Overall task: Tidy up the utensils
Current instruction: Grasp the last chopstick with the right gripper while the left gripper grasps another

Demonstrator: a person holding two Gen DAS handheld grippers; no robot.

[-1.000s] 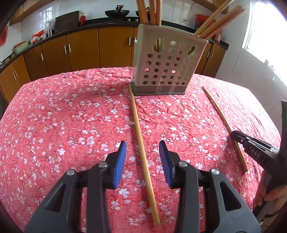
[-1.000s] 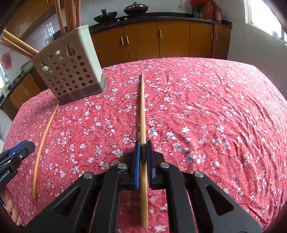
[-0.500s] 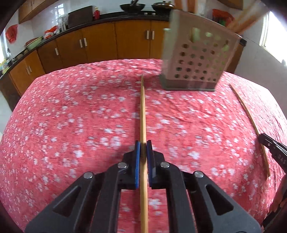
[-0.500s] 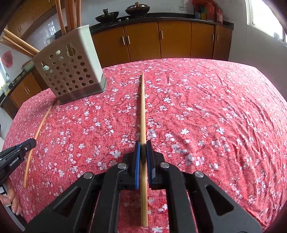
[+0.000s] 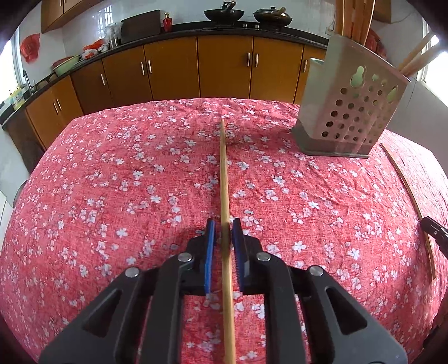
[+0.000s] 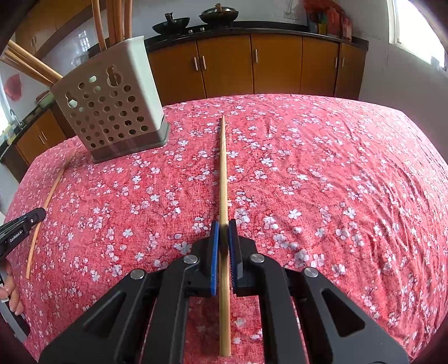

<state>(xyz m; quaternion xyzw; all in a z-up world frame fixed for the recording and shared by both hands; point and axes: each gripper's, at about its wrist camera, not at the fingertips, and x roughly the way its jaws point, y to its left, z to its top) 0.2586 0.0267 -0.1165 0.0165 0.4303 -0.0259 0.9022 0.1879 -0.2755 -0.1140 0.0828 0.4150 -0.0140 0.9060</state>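
A red floral cloth covers the counter (image 5: 112,196), with the perforated utensil holder (image 5: 347,112) standing upright toward the far edge. The left tool (image 5: 223,232) straddles one chopstick (image 5: 224,173), its jaws narrow and opening slightly. The right tool (image 6: 223,235) is clamped on the other chopstick (image 6: 223,173), gripped near its thick end, probably so the tip enters the holder first.

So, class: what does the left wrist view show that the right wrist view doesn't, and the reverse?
Left only: a dark board and red bottle on the counter; the left gripper with jaws opening, left chopstick loose between them. Right only: a hand at the frame's left edge; the right gripper shut on the right chopstick. Both: the holder, two woks, red cloth, both chopsticks.
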